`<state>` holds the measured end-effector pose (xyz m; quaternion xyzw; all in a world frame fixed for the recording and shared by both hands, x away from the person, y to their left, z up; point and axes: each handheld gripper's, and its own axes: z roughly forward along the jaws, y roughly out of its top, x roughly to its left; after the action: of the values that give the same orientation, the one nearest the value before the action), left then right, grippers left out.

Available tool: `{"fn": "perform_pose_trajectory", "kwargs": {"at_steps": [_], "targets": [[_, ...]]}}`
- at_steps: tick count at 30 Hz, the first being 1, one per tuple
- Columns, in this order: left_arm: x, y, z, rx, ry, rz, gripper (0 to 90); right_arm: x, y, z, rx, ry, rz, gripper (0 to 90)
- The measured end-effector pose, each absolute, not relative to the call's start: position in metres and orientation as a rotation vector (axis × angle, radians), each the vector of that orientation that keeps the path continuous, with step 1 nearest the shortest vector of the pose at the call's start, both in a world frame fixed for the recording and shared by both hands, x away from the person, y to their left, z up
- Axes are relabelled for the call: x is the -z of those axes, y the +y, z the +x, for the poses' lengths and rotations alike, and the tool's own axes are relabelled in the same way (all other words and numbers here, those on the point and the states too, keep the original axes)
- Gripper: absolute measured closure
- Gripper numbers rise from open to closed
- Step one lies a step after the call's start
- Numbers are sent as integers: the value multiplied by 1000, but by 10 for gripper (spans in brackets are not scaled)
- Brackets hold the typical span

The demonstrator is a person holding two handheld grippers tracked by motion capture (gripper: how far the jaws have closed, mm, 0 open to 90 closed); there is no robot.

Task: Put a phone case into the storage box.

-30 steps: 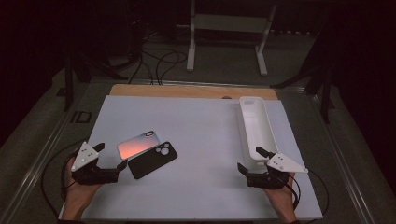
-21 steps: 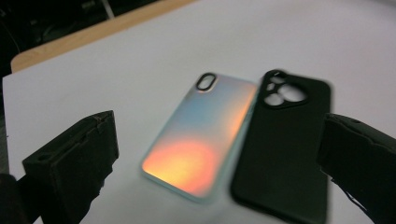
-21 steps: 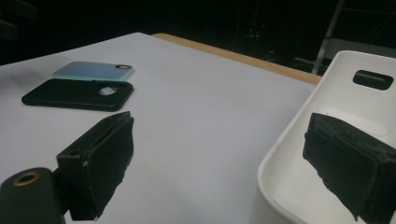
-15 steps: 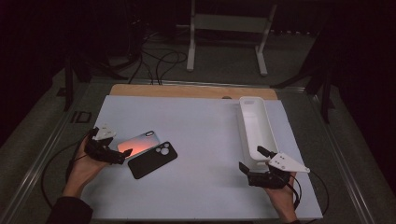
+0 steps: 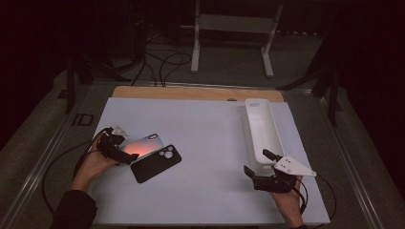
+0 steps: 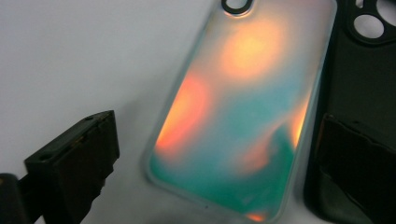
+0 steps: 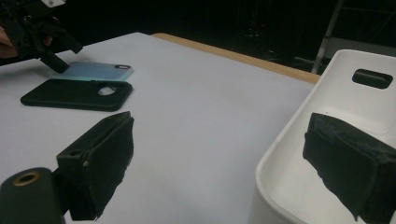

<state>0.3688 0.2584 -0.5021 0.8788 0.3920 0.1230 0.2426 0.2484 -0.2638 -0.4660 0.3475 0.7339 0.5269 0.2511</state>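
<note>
Iridescent case [image 6: 243, 112], corner under left gripper [image 5: 125, 155]

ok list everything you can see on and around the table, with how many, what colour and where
iridescent phone case: one, orange-teal shimmer, left part of the table, between the open jaws of the left tongs
black phone case: one, black, right beside the iridescent one, on its near side
tray: one, white, long, right part of the table, empty as far as it shows
table sheet: one, white, covering the table top
wooden edge: one, tan, along the far side of the table
metal stand: one, white, on the floor behind the table
floor cables: several, black, behind the table
left tongs: one, black, open over the iridescent case
right tongs: one, black, open, straddling the tray's near corner
hands: two, at the near edge
</note>
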Motion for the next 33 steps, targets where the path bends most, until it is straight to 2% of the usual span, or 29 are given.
{"fn": "perform_pose_trajectory", "kwargs": {"at_steps": [15,33], "targets": [[517,253,383,-264,1118,2435,11,467,-262,249,-1436,2003,946,86],[508,246,377,-246,1146,2490,166,466,-262,249,-1429,2004,944,86]]}}
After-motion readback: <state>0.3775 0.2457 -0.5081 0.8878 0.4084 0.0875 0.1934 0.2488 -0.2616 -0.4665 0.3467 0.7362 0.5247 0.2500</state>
